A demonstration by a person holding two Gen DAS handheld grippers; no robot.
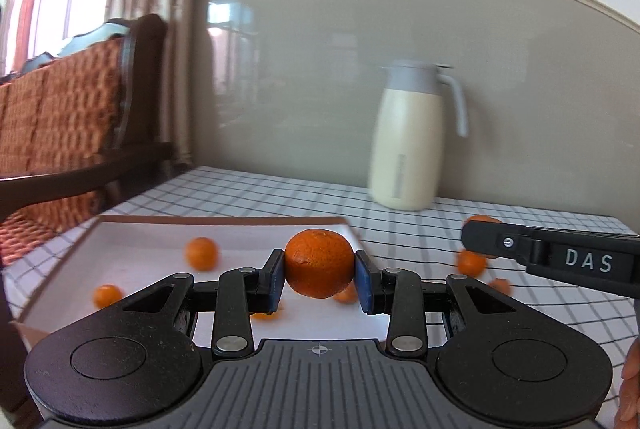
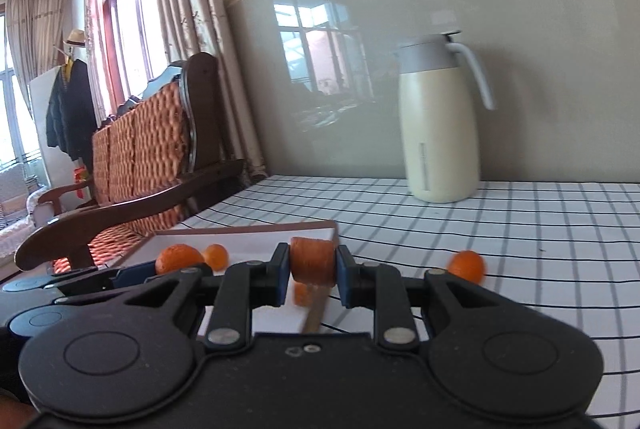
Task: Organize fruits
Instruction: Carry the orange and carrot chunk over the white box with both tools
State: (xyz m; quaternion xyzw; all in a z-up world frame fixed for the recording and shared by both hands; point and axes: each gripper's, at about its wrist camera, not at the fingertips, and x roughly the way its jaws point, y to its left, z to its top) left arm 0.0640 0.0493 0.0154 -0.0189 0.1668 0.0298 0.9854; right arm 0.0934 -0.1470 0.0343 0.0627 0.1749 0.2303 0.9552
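I hold both tilted slightly down above the bench: left hand-held gripper [image 1: 320, 279] pinches a mandarin [image 1: 319, 263] over the tray [image 1: 120, 229], right hand-held gripper [image 2: 312, 279] pinches a smaller, squashed one [image 2: 312, 261]

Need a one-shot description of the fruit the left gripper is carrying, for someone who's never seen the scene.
Find the checked tablecloth with the shallow white box on it. Above the box's right end, the left gripper clamps an orange between blue pads. It is the largest fruit, off the surface, unlike the small ones lying around.
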